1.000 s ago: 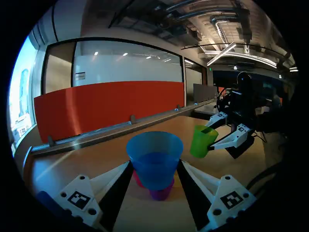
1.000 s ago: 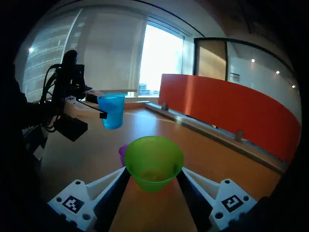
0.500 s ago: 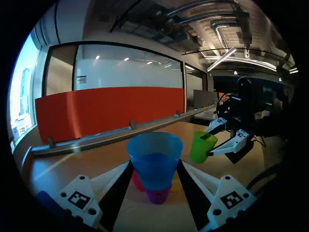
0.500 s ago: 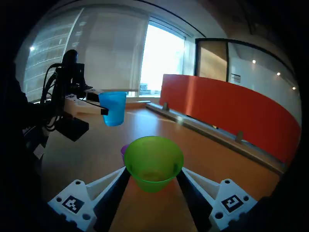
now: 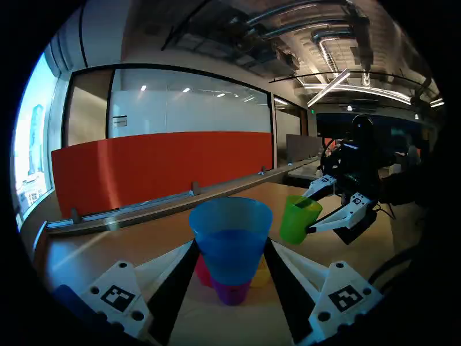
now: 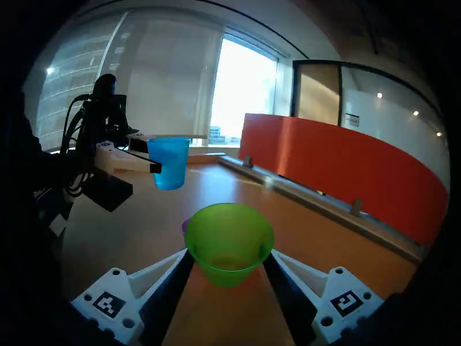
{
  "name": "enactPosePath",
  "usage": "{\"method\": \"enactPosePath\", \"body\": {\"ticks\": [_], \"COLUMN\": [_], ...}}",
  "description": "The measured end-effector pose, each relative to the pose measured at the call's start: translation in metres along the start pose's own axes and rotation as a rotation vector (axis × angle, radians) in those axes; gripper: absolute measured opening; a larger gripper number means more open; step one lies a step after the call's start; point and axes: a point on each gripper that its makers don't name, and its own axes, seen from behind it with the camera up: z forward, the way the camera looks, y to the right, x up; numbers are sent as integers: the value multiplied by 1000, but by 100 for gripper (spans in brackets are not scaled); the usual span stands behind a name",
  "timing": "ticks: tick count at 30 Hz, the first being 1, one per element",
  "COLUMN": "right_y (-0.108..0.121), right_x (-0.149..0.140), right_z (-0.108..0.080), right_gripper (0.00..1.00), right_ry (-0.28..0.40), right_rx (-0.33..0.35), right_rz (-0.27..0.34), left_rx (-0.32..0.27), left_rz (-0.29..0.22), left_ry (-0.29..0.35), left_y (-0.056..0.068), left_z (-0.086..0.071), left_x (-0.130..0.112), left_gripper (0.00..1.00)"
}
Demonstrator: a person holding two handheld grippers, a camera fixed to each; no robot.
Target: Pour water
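A blue cup (image 5: 231, 238) holding water stays upright in the air, and my left gripper (image 5: 230, 254) is shut on it. The same blue cup (image 6: 168, 162) appears at the left in the right gripper view, held by the left gripper (image 6: 151, 161). My right gripper (image 6: 229, 259) is shut on a green cup (image 6: 229, 242), upright, with a little liquid at its bottom. In the left gripper view the green cup (image 5: 299, 218) hangs to the right of the blue one, clamped by the right gripper (image 5: 311, 216). The two cups are apart.
Below the blue cup, a purple cup (image 5: 230, 291), a pink cup (image 5: 202, 272) and a yellow cup (image 5: 260, 275) stand on the wooden table (image 5: 144, 242). An orange partition (image 5: 155, 164) with a metal rail (image 5: 161, 199) runs along the table's far edge. A person's dark sleeve (image 6: 34, 173) is at left.
The left gripper has lifted the blue cup slightly, uncovering more of the cups beneath. The green cup has drifted a little lower and closer to the blue cup.
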Motion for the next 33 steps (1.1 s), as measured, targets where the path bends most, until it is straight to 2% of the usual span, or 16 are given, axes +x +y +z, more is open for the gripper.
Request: {"method": "enactPosePath", "body": {"ticks": [23,33], "right_y": [-4,-10], "right_x": [16,21], "right_z": [5,7], "right_gripper": [87,87], "right_ry": [111,128], "right_rx": [-16,-5], "right_rz": [54,52], "left_rx": [-7,-8], "left_rz": [-5,6], "left_ry": [6,5], "left_y": [5,6], "left_z": [0,0], "left_x": [-2,-1], "left_gripper": [79,79]}}
